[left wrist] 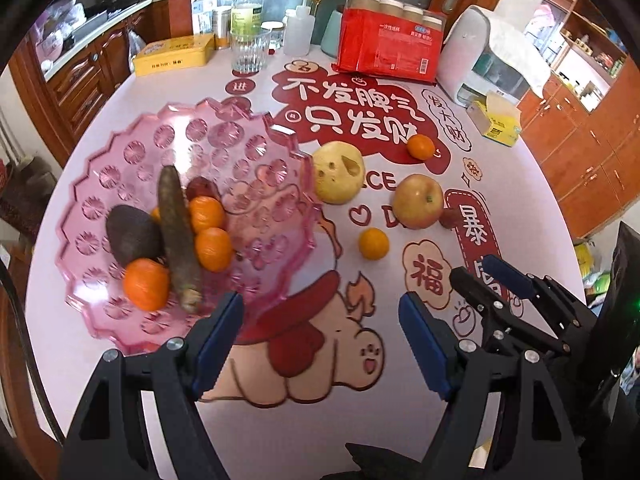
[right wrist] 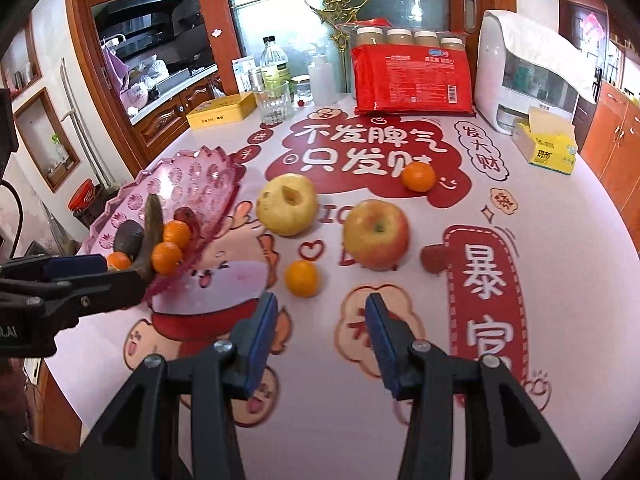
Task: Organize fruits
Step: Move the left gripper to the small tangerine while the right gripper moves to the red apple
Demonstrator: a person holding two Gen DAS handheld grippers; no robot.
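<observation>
A pink plastic fruit bowl [left wrist: 120, 184] [right wrist: 208, 176] at the table's left holds several tangerines [left wrist: 146, 283], a dark avocado [left wrist: 130, 234], a long brownish vegetable [left wrist: 176, 236] and a small red fruit [left wrist: 202, 189]. On the table lie a yellow pear [left wrist: 338, 172] [right wrist: 286, 204], a red-yellow apple [left wrist: 418, 200] [right wrist: 376, 234], two tangerines [left wrist: 373, 243] [right wrist: 302, 278] [left wrist: 421, 147] [right wrist: 418, 176] and a small red fruit [right wrist: 434, 259]. My left gripper [left wrist: 320, 320] is open and empty, just right of the bowl. My right gripper [right wrist: 322, 320] [left wrist: 476, 276] is open and empty, short of the near tangerine.
At the table's back stand a red pack of cups [left wrist: 390, 50] [right wrist: 412, 80], a white appliance [left wrist: 488, 56], a yellow tissue box [left wrist: 496, 122], a glass [left wrist: 250, 52], bottles [left wrist: 246, 8] and a yellow tin [left wrist: 174, 56]. Wooden cabinets surround the table.
</observation>
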